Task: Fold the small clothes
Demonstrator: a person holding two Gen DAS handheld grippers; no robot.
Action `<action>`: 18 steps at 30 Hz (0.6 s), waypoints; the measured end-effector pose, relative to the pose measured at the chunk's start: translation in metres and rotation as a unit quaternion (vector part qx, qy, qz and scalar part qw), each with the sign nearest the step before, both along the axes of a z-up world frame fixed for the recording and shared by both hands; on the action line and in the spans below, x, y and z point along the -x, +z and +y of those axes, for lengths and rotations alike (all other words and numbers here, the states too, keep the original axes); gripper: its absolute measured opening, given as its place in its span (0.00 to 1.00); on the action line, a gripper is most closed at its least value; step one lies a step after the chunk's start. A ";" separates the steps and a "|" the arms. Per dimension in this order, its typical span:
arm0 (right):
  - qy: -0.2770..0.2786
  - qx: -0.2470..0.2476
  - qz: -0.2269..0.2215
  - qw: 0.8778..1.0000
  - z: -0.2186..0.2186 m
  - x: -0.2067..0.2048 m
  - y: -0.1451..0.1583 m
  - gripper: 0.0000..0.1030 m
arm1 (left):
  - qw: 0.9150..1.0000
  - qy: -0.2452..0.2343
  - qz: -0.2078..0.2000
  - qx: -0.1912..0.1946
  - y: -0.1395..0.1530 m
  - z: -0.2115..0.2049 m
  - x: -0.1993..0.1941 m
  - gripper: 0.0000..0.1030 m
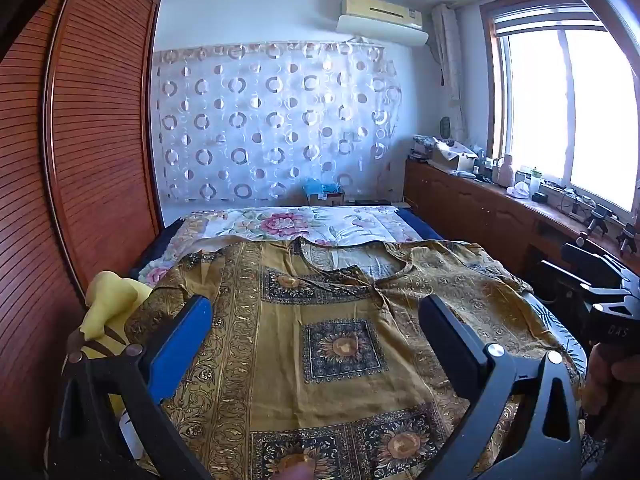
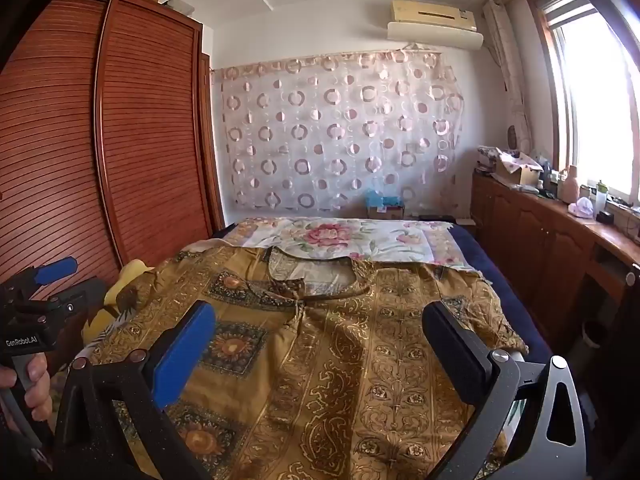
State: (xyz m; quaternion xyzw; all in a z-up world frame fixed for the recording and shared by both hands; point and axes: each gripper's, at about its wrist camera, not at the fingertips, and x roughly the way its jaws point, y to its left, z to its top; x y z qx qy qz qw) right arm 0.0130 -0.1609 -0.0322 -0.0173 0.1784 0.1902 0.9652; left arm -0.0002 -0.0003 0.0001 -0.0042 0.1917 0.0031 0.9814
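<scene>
A mustard-gold patterned shirt [image 1: 320,312] with sunflower squares lies spread flat on the bed, neckline toward the far end; it also shows in the right wrist view [image 2: 340,340]. My left gripper [image 1: 316,316] is open and empty, held above the shirt's lower middle. My right gripper [image 2: 320,324] is open and empty, held above the shirt's lower right half. The right gripper's body [image 1: 604,296] shows at the right edge of the left wrist view. The left gripper's body [image 2: 44,300] shows at the left edge of the right wrist view.
The bed carries a floral sheet [image 1: 304,224] beyond the shirt. A yellow cloth [image 1: 110,304] lies at the bed's left edge. A slatted wooden wardrobe [image 1: 80,140] stands on the left. A wooden cabinet [image 1: 480,208] with clutter runs under the window on the right.
</scene>
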 end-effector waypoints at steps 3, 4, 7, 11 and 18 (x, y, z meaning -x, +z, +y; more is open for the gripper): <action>0.002 -0.002 -0.006 1.000 -0.001 0.002 0.000 1.00 | 1.000 0.000 0.005 0.004 0.000 0.000 0.000 1.00; 0.002 -0.002 -0.006 1.000 -0.001 0.002 0.001 1.00 | 1.000 0.001 0.004 0.004 0.000 0.000 0.000 1.00; 0.002 -0.004 -0.005 1.000 -0.003 0.003 -0.002 1.00 | 1.000 0.002 0.000 0.006 0.000 0.001 0.000 1.00; 0.003 -0.007 -0.001 1.000 -0.002 0.001 -0.002 1.00 | 1.000 0.003 0.002 0.007 0.001 0.000 0.000 1.00; 0.001 -0.005 0.000 1.000 -0.001 0.001 0.000 1.00 | 1.000 0.002 0.002 0.008 -0.002 0.000 0.000 1.00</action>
